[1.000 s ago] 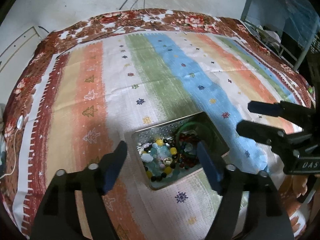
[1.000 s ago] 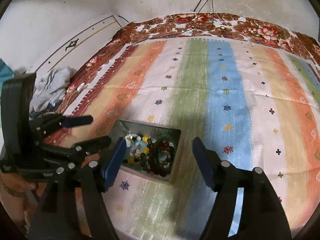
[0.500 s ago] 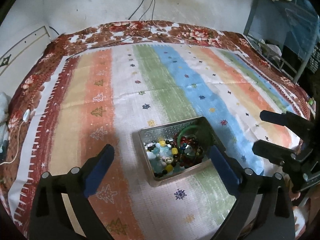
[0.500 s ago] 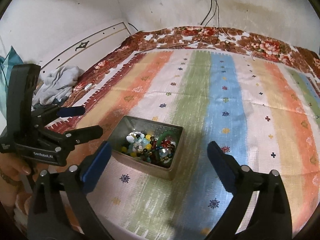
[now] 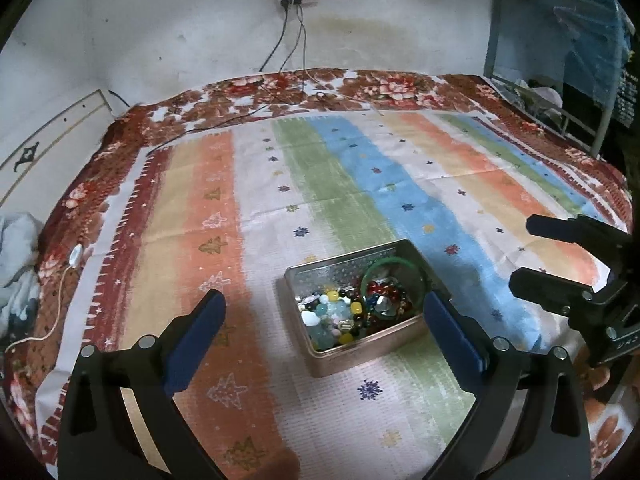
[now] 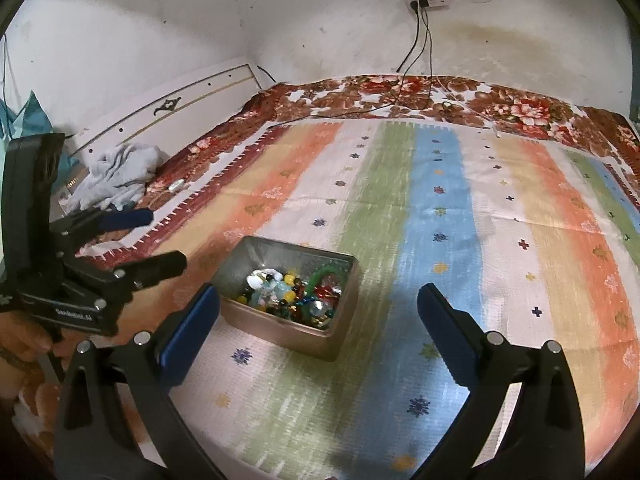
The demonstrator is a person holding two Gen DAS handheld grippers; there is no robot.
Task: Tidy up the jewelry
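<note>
A bed-sized surface is covered by a woven striped cloth [image 5: 360,200] with bands of orange, cream, green and blue, dotted with small star and tree motifs; a brown floral blanket [image 5: 380,88] borders it on the far side and at the corners. Behind the blanket rises a stained white wall [image 5: 180,20] carrying a socket strip [image 6: 426,0], from which dark cables [image 6: 416,48] hang to the blanket.

The landmark is the metal tin [image 5: 356,354], a rectangular, open-topped box with rounded corners and a dull, embossed inner wall, resting on the cloth near its front edge. Inside it lies the jewelry [image 5: 348,312]: a heap of glossy beads in yellow, pale blue, white, red and black, with a green bangle [image 6: 320,276] leaning at one end. Single strands cannot be made out in the pile.

Left of the tin, beyond the cloth's edge, a crumpled grey garment [image 6: 116,172] lies by a white panel [image 6: 168,108]; a small white plug and cord [image 5: 74,256] rest on the blanket there. Right of the tin, a metal frame with blue fabric [image 5: 580,40] is cut off by the lens rim.

The left gripper [image 5: 324,334] hovers in front of the tin, its blue-padded jaws spread wide with nothing clamped. The right gripper [image 6: 318,322] stands just beside it, likewise wide apart and empty. A hand [image 6: 22,344] at the left gripper's handle is mostly hidden.
</note>
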